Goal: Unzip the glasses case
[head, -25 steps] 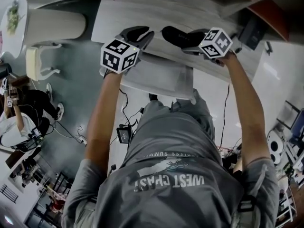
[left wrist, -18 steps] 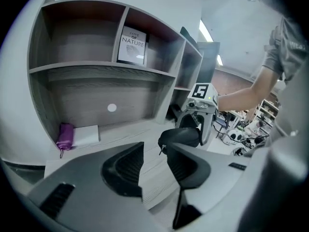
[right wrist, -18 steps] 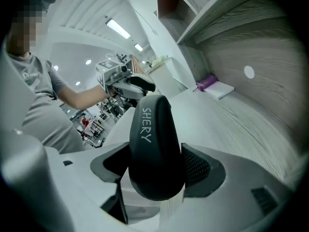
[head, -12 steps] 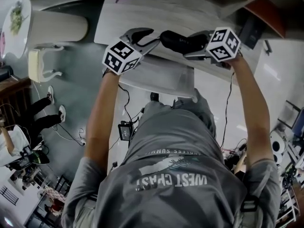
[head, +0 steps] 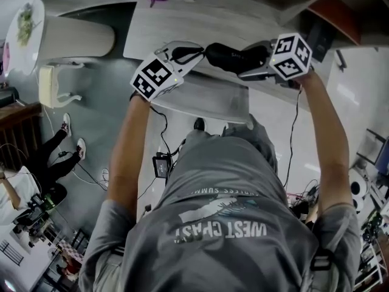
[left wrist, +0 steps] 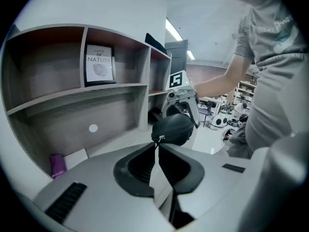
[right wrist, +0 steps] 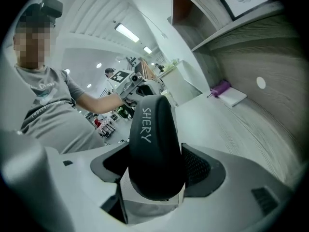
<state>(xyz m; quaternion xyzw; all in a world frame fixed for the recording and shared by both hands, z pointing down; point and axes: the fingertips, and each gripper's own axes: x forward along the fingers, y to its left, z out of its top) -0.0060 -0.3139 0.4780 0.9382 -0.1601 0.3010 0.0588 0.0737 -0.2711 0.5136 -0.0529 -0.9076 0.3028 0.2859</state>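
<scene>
left gripper (left wrist: pixel 157 148) jaws just closed down to nearly touching, tips look nipped on the zipper pull (left wrist: pixel 159 139) at the near end of the glasses case (left wrist: pixel 175 128); right gripper (right wrist: pixel 155 175) stands wide, clamped across the case body at the far end, holding it up clear of the table (head: pixel 170 23); pull looks grabbed, case looks zipped shut; next: right holds steady, left drags the pull along the zip round the rim without slipping off
</scene>
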